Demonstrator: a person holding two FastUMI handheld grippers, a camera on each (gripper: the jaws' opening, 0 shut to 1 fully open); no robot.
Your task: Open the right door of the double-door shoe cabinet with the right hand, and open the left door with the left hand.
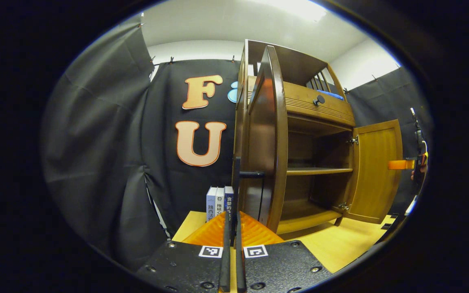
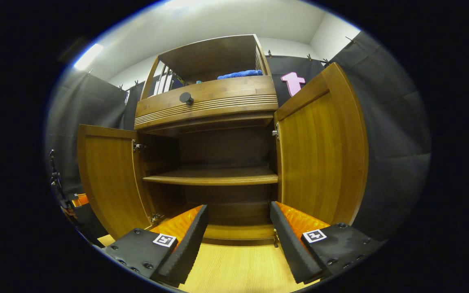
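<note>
The wooden shoe cabinet [image 2: 206, 101] stands on a table with both doors swung out. In the left gripper view the left door [image 1: 265, 142] is edge-on just ahead, and my left gripper [image 1: 233, 221] is shut on its slim black handle [image 1: 237, 179]. The right door [image 1: 377, 171] hangs wide at the far side, with the right gripper [image 1: 405, 164] beyond its edge. In the right gripper view my right gripper [image 2: 238, 211] is open and holds nothing, facing the bare inner shelf [image 2: 214, 177]. The right door [image 2: 320, 150] is beside it on the right, the left door [image 2: 106, 175] on the left.
A drawer with a round black knob [image 2: 185, 97] sits above the doors, and a blue cloth [image 2: 240, 74] lies on the cabinet's top shelf. Three books [image 1: 218, 201] stand on the light wooden table [image 2: 238, 268] left of the cabinet. Black cloth walls surround the booth.
</note>
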